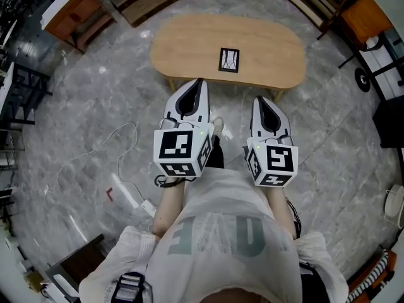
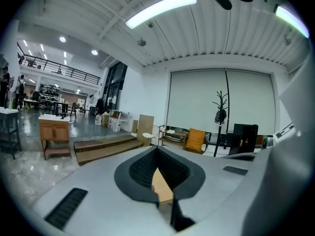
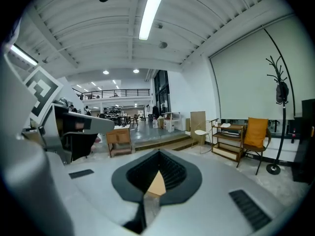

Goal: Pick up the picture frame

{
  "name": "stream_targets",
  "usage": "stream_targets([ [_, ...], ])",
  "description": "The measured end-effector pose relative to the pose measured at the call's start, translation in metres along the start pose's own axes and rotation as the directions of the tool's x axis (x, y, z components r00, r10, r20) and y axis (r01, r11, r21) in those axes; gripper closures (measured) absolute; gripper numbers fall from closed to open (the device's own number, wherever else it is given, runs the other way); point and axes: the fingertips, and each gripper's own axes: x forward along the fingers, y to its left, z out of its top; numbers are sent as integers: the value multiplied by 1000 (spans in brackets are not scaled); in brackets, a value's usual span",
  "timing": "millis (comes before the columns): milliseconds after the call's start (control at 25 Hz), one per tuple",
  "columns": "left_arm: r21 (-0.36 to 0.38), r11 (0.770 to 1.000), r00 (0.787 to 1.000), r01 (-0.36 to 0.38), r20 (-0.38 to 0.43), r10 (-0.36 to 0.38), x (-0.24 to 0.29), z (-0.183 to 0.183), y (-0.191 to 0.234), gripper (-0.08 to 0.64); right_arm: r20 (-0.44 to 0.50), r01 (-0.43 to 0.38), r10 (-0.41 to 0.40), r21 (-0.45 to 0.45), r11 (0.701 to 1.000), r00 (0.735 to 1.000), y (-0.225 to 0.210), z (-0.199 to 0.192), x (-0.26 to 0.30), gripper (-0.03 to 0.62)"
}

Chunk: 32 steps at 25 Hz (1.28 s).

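The small black-rimmed picture frame [image 1: 229,60] lies flat on the oval light-wood table [image 1: 183,43], right of its middle, with nothing touching it. The grey left gripper [image 1: 199,82] hangs at the table's near edge, jaws closed on nothing. The grey right gripper [image 1: 259,100], just short of that edge, is likewise closed and empty. The grey lettering on the person's white shirt [image 1: 221,232] is unreadable.

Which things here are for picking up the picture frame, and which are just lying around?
For the job: picture frame; the wooden table it lies on; left gripper and right gripper, both shut and empty.

Just lying about: power strip on the floor; orange chair; coat stand; wooden cabinet.
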Motion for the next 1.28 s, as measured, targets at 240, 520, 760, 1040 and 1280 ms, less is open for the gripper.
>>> stream_targets([
  [240, -19, 998, 998, 67, -8, -67, 88, 32, 46, 551, -16, 45, -45, -12, 999, 999, -10, 39, 93, 588],
  [520, -18, 987, 987, 157, -31, -158, 191, 53, 80, 551, -32, 112, -112, -7, 994, 993, -34, 69, 188, 588],
  [760, -24, 979, 978, 203, -43, -204, 247, 58, 94, 551, -61, 143, -144, -25, 989, 988, -50, 73, 231, 588],
  [1040, -27, 983, 983, 179, -45, -180, 275, 60, 93, 551, -59, 132, -134, -32, 991, 989, -76, 79, 253, 588],
  [1280, -40, 995, 996, 94, -9, -94, 282, 64, 89, 551, -23, 44, -46, -76, 996, 999, -88, 90, 267, 588],
])
